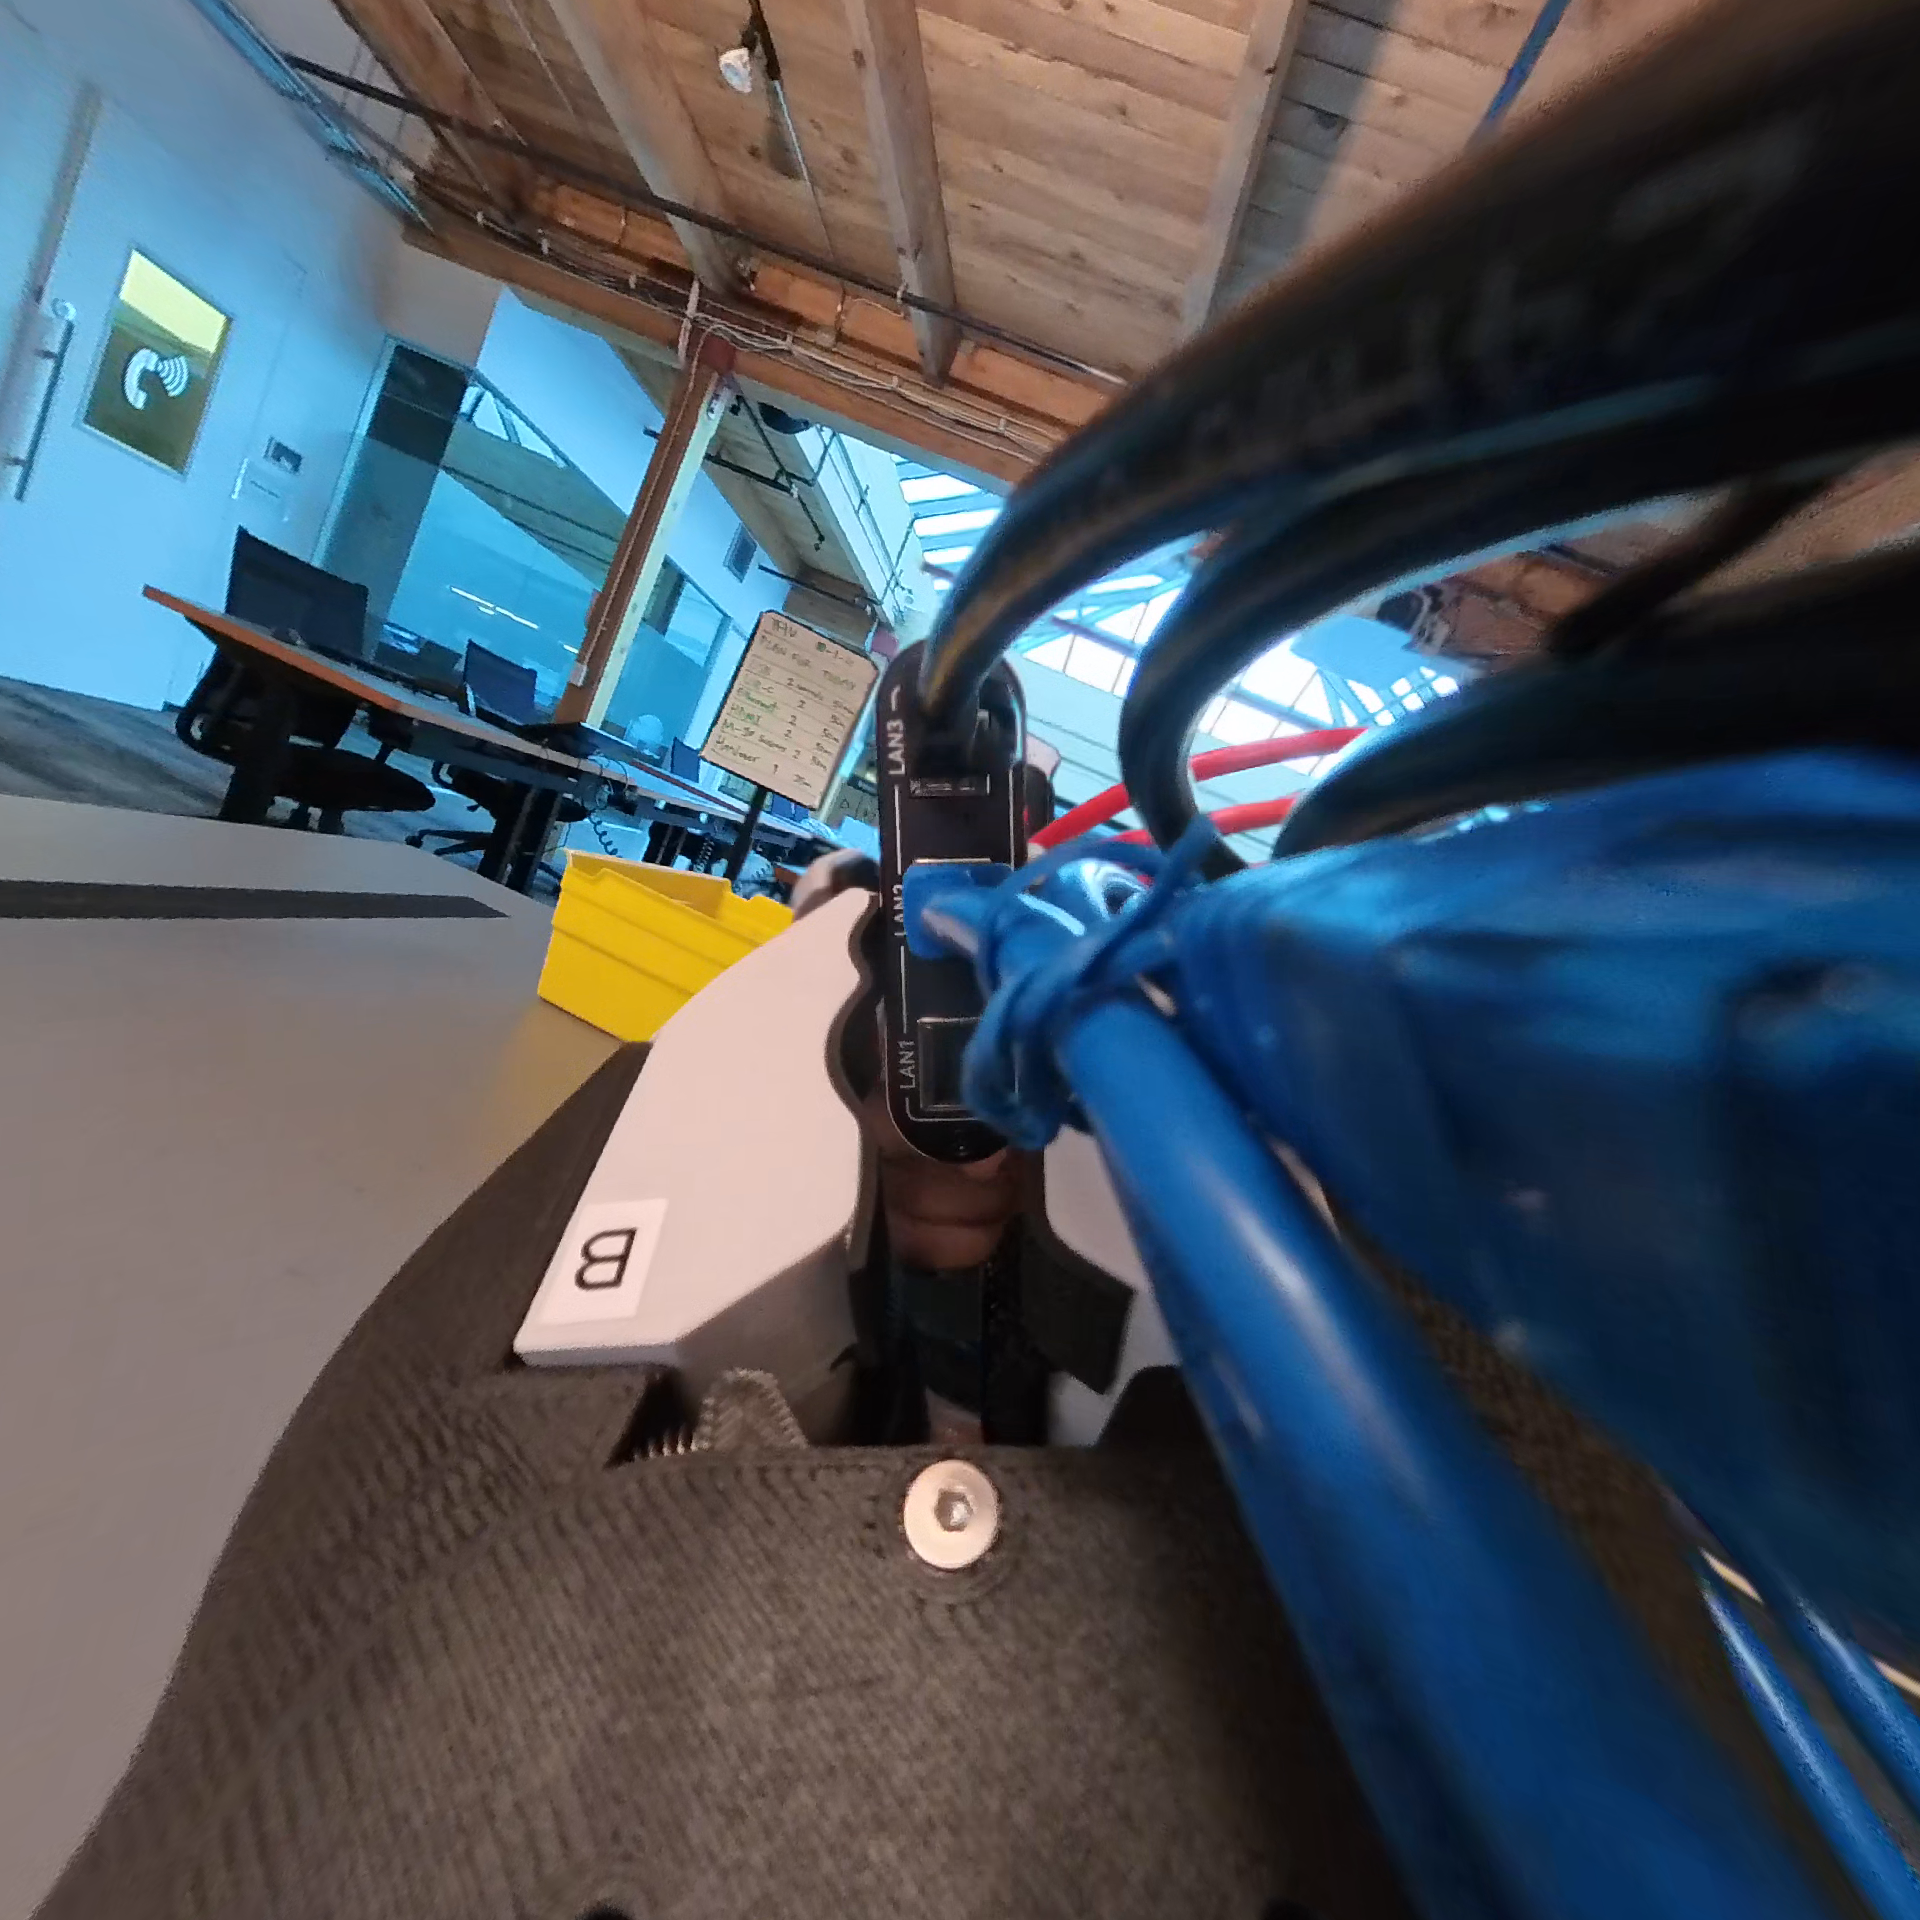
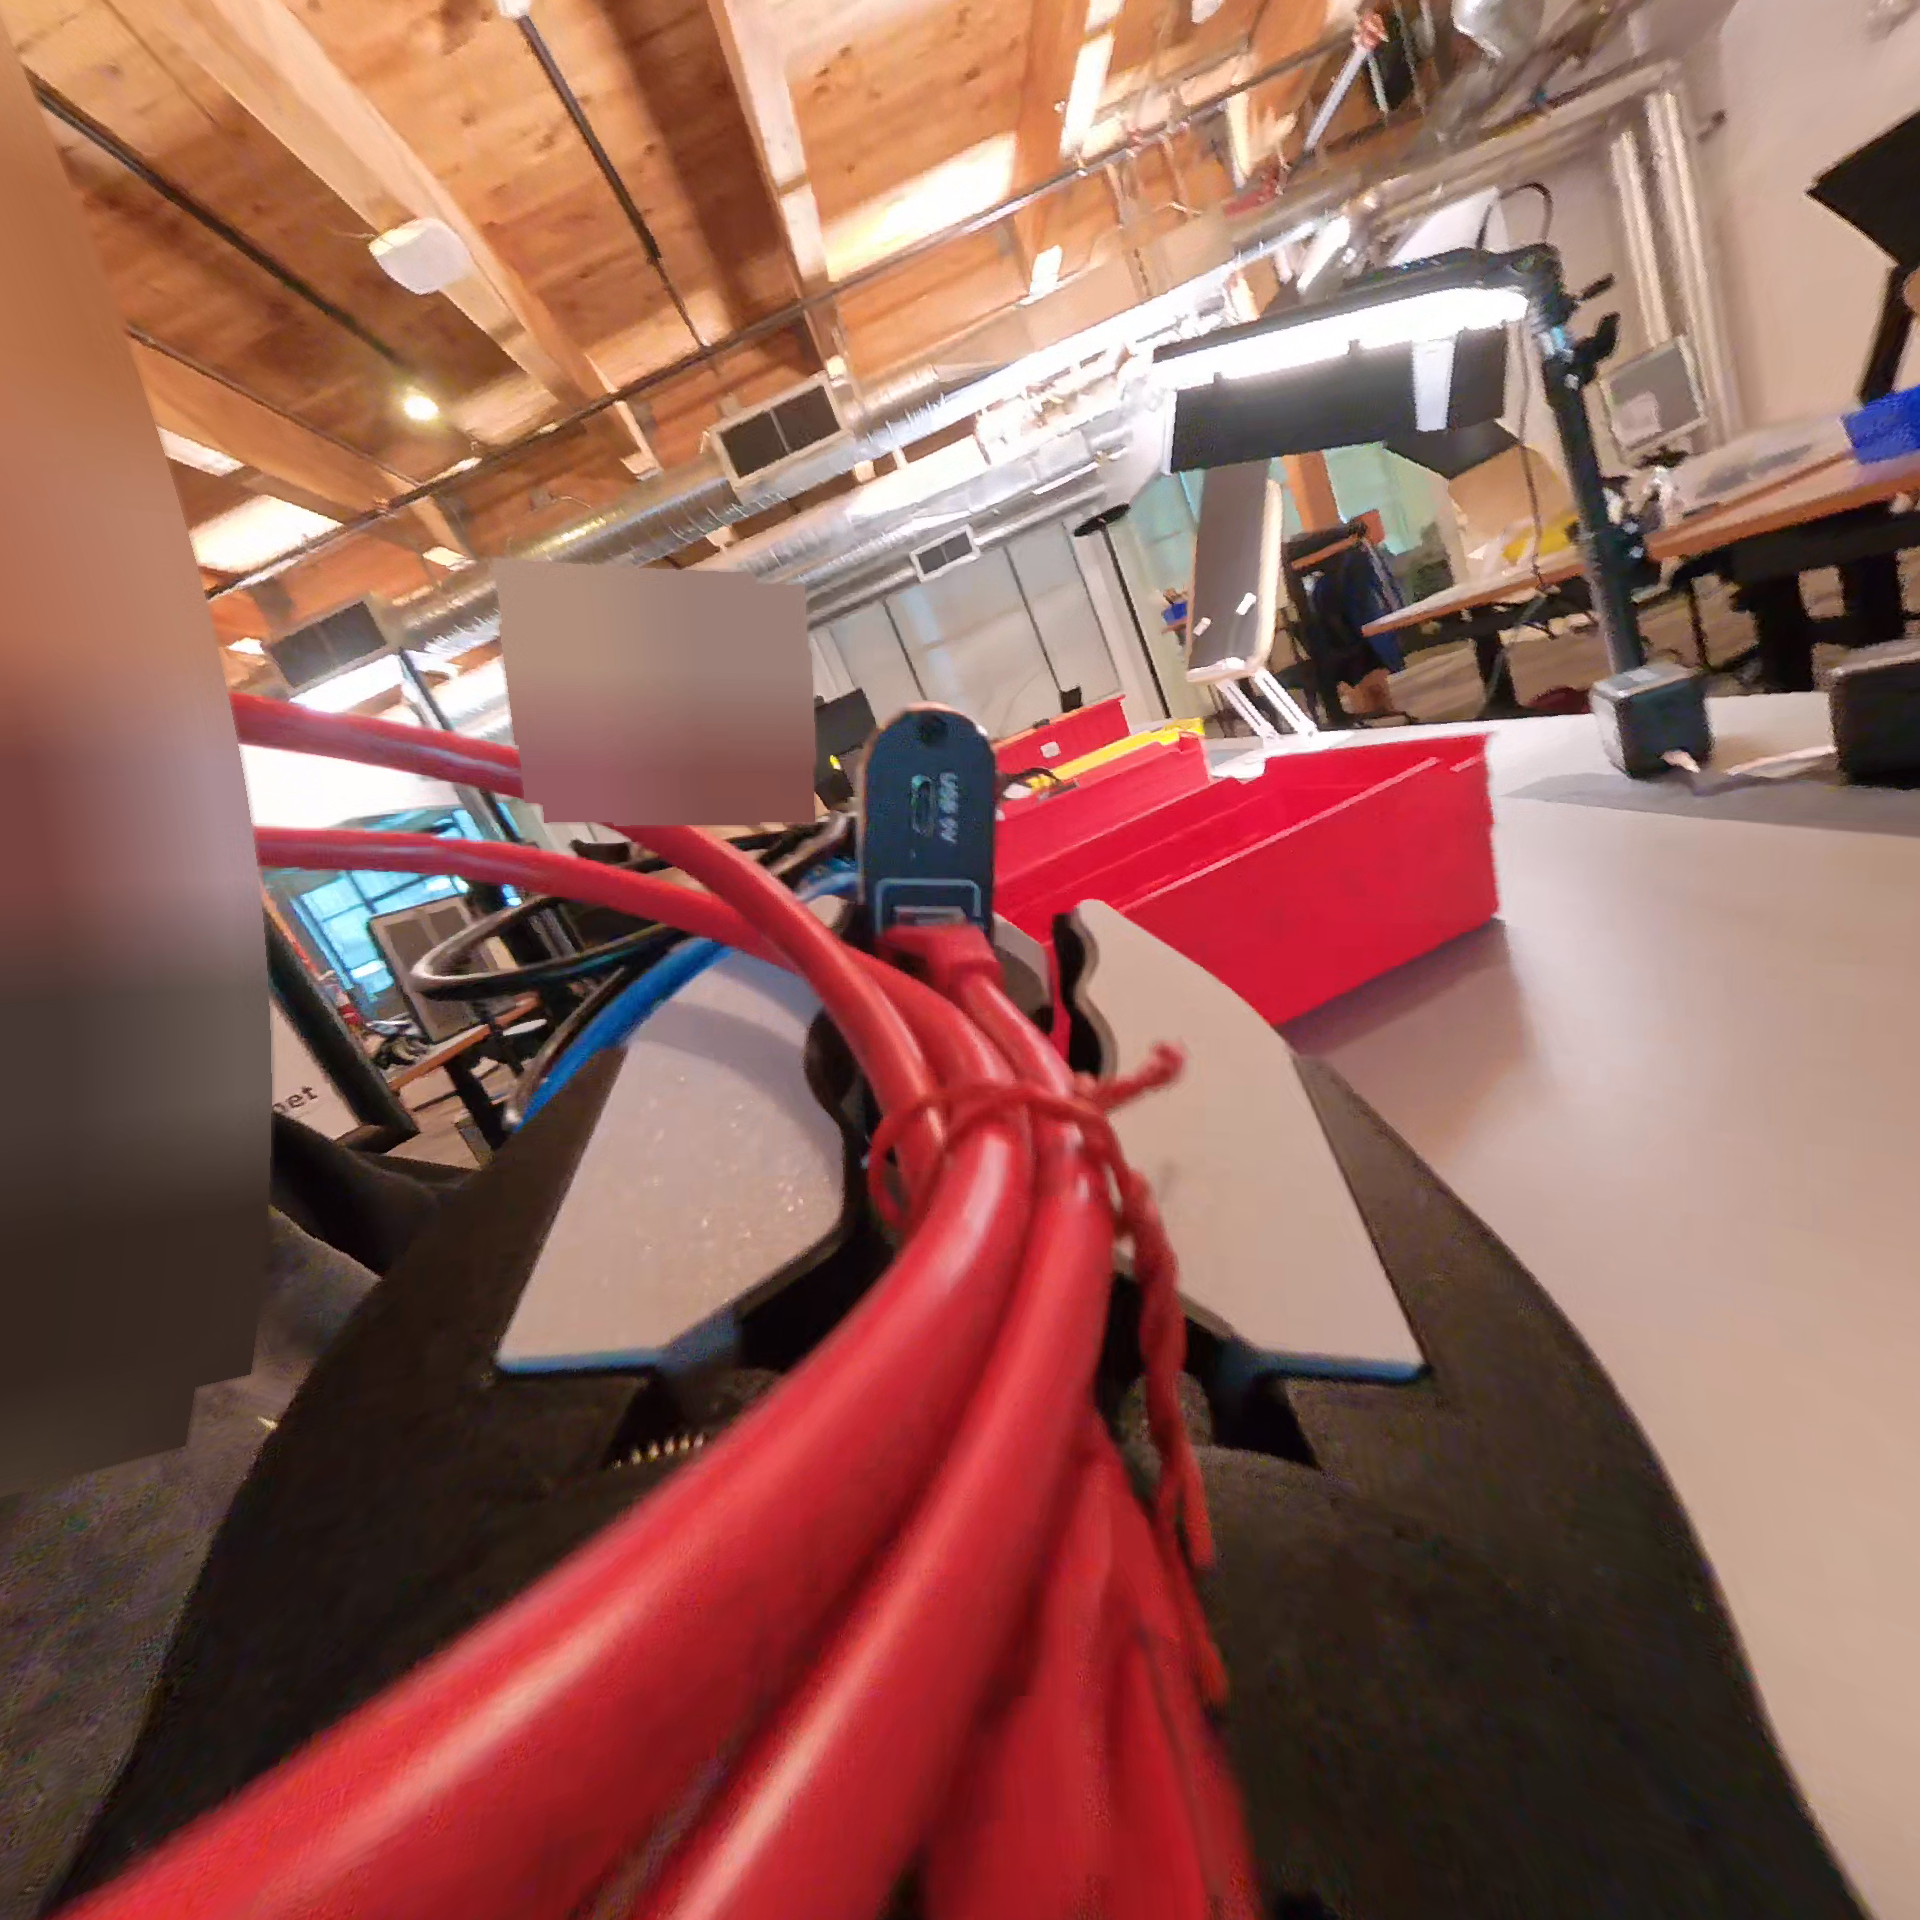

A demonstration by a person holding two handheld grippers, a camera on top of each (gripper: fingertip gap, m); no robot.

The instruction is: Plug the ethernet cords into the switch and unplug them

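The switch (image 1: 951,821), a small black oblong box, stands on end above the grey table (image 1: 208,1091), between the two grippers, with cords leaving it on both faces. The left gripper (image 1: 935,1039) shows only one grey finger (image 1: 748,1091), lying just beside the switch's edge. Its partner is hidden behind the blue cord (image 1: 1195,1195), so its opening and hold cannot be told. The right gripper (image 2: 945,997) has its jaws drawn to a narrow gap, with the red cord (image 2: 966,1195) running through. Whether the pads bear on the plug or on the switch body cannot be told. The left wrist view alone shows the face with a row of ports: a black cord (image 1: 1039,561) seated in the top one, the blue cord in the middle one, and the lowest apparently vacant (partly masked by a blue tie). The right wrist view alone shows the opposite face (image 2: 930,821), with a small slot above and the red cord plugged in below. Judged handling: the switch is light and will be dragged about by the stiff, springy, bundled cords unless it is steadied. Each cord is best taken at its hard plug, close to the port, and not on the smooth jacket, which would likely slip. The latch tab looks to be the fragile part. A yellow bin (image 1: 644,935) and a red bin (image 2: 1299,862) sit beyond on the table.
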